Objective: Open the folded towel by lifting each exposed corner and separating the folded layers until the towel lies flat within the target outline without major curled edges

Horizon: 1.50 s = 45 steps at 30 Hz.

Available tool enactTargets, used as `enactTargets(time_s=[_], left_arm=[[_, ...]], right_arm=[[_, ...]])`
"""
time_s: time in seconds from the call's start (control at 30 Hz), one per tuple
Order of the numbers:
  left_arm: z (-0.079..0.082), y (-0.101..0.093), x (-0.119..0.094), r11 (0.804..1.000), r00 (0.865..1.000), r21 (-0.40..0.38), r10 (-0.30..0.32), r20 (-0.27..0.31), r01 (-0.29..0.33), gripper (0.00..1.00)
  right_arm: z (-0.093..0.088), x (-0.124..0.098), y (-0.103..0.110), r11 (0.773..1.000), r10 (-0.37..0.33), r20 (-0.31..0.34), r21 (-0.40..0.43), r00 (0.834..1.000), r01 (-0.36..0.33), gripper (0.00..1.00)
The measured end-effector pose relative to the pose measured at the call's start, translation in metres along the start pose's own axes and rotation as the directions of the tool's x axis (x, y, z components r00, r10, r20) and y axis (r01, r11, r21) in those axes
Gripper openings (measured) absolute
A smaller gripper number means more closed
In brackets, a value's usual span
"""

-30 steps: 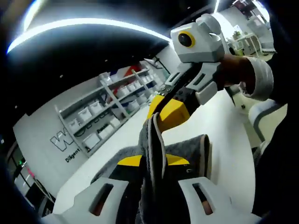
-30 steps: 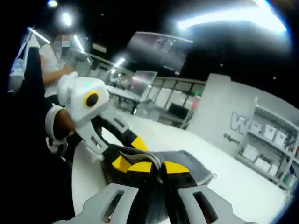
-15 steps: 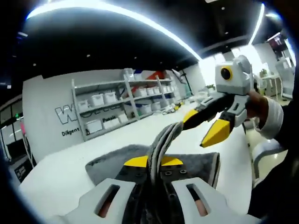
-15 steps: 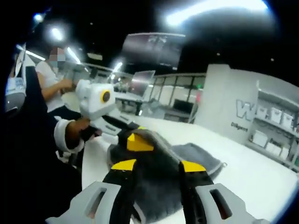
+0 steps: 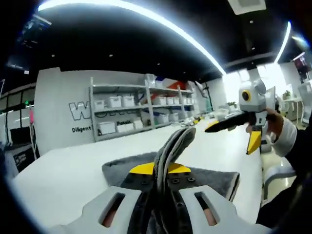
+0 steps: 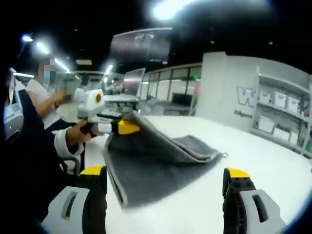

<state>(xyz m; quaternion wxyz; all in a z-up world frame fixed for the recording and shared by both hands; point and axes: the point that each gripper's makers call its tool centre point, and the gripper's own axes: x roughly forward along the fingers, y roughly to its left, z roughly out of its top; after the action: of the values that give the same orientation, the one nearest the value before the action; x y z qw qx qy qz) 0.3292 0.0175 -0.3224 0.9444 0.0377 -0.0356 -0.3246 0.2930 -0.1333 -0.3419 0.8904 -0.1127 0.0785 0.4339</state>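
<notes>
A grey towel (image 6: 161, 163) lies on the white table (image 6: 263, 151), part of it still doubled. My left gripper (image 5: 161, 168) is shut on one edge of the towel (image 5: 174, 141), which stands up between its jaws. In the right gripper view that left gripper (image 6: 127, 127) holds the corner lifted at the towel's left side, so the top layer slopes down to the right. My right gripper (image 6: 165, 171) is wide open with nothing between its jaws, back from the towel's near edge. In the left gripper view the right gripper (image 5: 234, 134) hovers open, off to the right of the towel.
Shelves with white bins (image 5: 131, 109) line the far wall beside lettering. A person (image 6: 41, 92) sits at the left in the right gripper view. A hand with a white cuff (image 6: 73, 139) holds the left gripper. Bare white table (image 5: 68, 170) surrounds the towel.
My right gripper has let go of the towel, opened wide and drawn away from the left gripper. The left gripper keeps its hold, and the towel has spread out over the table.
</notes>
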Motion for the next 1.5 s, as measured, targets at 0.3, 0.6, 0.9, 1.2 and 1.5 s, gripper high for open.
enactTargets(time_s=[0.3,0.6,0.9,1.2,1.5], left_arm=[[0.000,0.027,-0.021,0.931,0.993,-0.364,0.070,0.094,-0.031,0.05],[-0.005,0.024,-0.023,0.926,0.994,-0.375,0.071,0.088,-0.033,0.05],[-0.009,0.021,-0.025,0.934,0.995,-0.356,0.068,0.072,-0.038,0.06],[-0.012,0.027,-0.030,0.946,0.995,-0.318,0.089,0.054,-0.068,0.07],[-0.010,0.063,-0.054,0.949,0.983,-0.267,0.182,0.028,-0.168,0.08]], right_arm=[[-0.002,-0.002,0.002,1.000,0.001,-0.007,-0.032,1.000,-0.001,0.98],[-0.012,0.033,0.032,0.993,0.076,-0.015,-0.087,0.997,-0.077,0.80],[-0.032,0.071,0.053,0.990,0.141,-0.040,-0.009,0.989,-0.142,0.69],[-0.048,0.083,0.047,0.991,0.115,-0.083,0.084,0.990,-0.108,0.69],[-0.050,0.081,0.047,0.988,0.121,-0.096,0.110,0.988,-0.110,0.69]])
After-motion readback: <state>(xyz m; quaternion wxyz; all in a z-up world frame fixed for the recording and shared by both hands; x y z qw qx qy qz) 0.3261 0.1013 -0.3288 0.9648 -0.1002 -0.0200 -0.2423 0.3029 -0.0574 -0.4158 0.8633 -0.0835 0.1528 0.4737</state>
